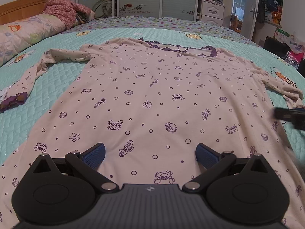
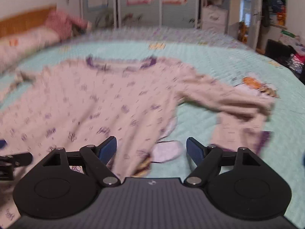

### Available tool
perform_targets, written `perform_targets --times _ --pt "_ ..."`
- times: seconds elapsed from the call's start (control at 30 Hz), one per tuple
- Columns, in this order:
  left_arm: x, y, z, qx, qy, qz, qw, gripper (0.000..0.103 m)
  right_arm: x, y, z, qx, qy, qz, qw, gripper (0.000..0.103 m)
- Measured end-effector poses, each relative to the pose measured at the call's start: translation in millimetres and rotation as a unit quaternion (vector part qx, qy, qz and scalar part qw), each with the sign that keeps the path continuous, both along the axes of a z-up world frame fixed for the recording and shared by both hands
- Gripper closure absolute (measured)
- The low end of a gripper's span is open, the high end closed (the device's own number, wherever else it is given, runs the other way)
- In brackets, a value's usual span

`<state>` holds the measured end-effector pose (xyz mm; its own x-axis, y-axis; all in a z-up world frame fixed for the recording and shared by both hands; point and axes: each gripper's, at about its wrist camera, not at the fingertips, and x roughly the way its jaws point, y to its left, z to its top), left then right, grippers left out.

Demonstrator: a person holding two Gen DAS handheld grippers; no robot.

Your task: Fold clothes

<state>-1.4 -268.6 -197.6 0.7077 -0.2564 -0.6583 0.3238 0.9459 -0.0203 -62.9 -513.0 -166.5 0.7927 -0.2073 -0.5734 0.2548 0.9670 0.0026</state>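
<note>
A cream long-sleeved top (image 1: 152, 95) printed with purple sea creatures lies flat on the bed, its purple lace collar (image 1: 179, 48) at the far side. Its left sleeve (image 1: 38, 68) bends toward a purple cuff (image 1: 14, 100). My left gripper (image 1: 150, 155) hovers open over the hem's middle, nothing between its blue pads. The right wrist view is motion-blurred: my right gripper (image 2: 151, 149) is open above the top's (image 2: 91, 103) right hem edge, with the right sleeve (image 2: 234, 99) folded back ahead. The right gripper also shows blurred at the left wrist view's edge (image 1: 289, 115).
A teal quilted bedspread (image 1: 63, 80) covers the bed. A floral pillow (image 1: 26, 32) and a pink garment heap (image 1: 64, 9) lie at the far left by the wooden headboard. Wardrobe doors, white drawers (image 1: 212, 13) and clutter (image 1: 286, 43) stand beyond the bed.
</note>
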Motion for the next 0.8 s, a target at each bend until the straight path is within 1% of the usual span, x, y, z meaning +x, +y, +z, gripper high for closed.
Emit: perform_targets --times 0.07,0.1,0.2,0.23,0.3,0.4,0.53,0.63,0.7,0.73,0.8 --pt "0 -2 0 0.003 -0.002 0.002 1.0000 0.000 -17 -3 5 -0.055 0.022 -0.002 0.998 0.022" --pt "-1 -3 0 0.005 -0.003 0.004 1.0000 0.000 -23 -3 6 -0.074 0.031 0.000 0.997 0.022" --pt "-1 -5 1 0.008 -0.002 0.007 0.9999 0.000 -28 3 -1 -0.092 0.054 0.024 0.994 0.021" --pt "0 -5 1 0.009 -0.001 0.007 0.9999 0.000 -28 5 -4 -0.090 0.057 0.025 0.994 0.022" --pt "1 -5 2 0.010 0.002 0.007 0.9999 0.000 -22 9 -7 -0.067 0.046 0.006 0.997 0.021" --pt "3 -6 3 0.013 0.005 0.009 0.9999 0.000 -1 18 -16 -0.066 0.035 -0.030 0.997 0.021" --pt "2 -7 6 0.016 0.010 0.008 0.9998 0.000 17 15 -21 -0.038 0.028 -0.050 0.998 0.021" --pt "2 -7 13 0.010 0.018 0.002 0.9998 0.000 9 12 -19 -0.027 0.031 -0.043 0.998 0.021" --pt "0 -7 21 -0.014 0.015 -0.005 0.9998 0.000 -5 7 -17 -0.016 0.036 -0.035 0.999 0.021" --pt "-2 -7 25 -0.028 0.009 -0.009 0.9995 0.000 -12 5 -15 -0.016 0.036 -0.038 0.999 0.021" --pt "-1 -11 28 -0.041 0.002 -0.009 0.9991 0.000 -26 0 -10 -0.025 0.028 -0.056 0.998 0.021"
